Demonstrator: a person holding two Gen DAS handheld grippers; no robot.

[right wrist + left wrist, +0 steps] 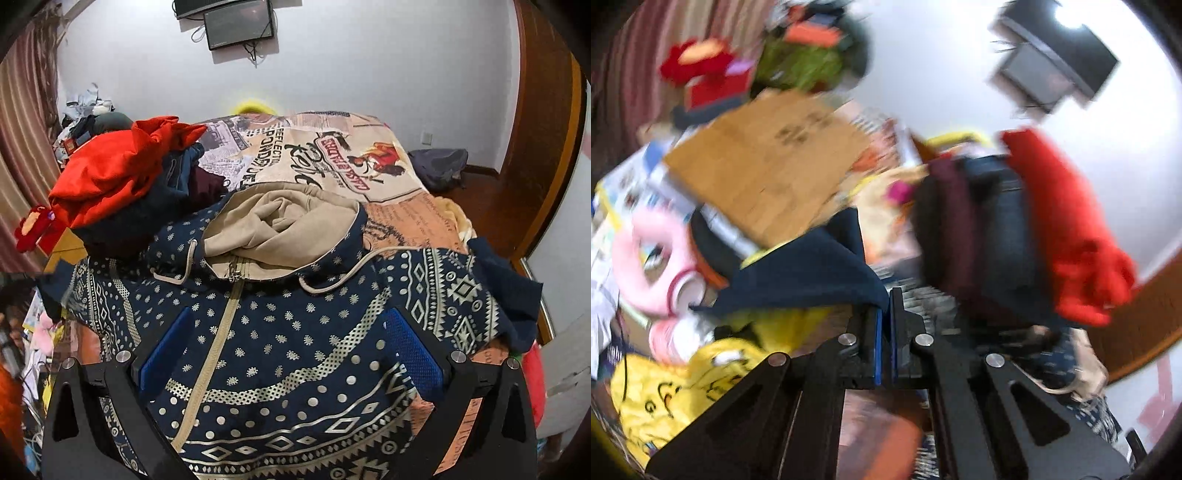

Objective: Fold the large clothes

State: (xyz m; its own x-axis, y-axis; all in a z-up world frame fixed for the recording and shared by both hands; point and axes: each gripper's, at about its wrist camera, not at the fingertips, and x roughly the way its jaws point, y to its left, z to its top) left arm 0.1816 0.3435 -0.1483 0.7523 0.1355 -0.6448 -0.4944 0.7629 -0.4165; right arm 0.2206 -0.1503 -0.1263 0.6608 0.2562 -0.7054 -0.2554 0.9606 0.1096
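Fingers of the left gripper (pixel 885 310) stand pressed together on a dark navy cuff (pixel 827 273), most likely a sleeve end of the hoodie (pixel 295 332); the cloth fans out from the pinch toward 10 o'clock in the blurred left view. Fingers of the right gripper (pixel 288 354) stand wide apart, blue pads (pixel 413 354) on either side of the hoodie's chest, with nothing between them but cloth lying below; whether the pads touch it cannot be told.

In the right view the hoodie lies face up on the bed (pixel 406 221), zipper (pixel 218 347) running from 6 o'clock up to the beige-lined hood (pixel 280 221) at 12. Its long axis therefore runs straight ahead of the right gripper. One sleeve (pixel 480 295) spreads toward 3 o'clock, its plain navy cuff at the bed's edge. At 9 o'clock, the other side ends in a blurred navy corner near the bed's left edge.

A pile of clothes (pixel 122 184), red on top, sits at 10 o'clock, touching the hoodie's shoulder.

My judgement: the fold turns on carrying the pinched sleeve across the zipper line, from the hoodie's left side toward its middle. The left hand already has that sleeve, while the right gripper is nearer the 3 o'clock sleeve and free to take it.
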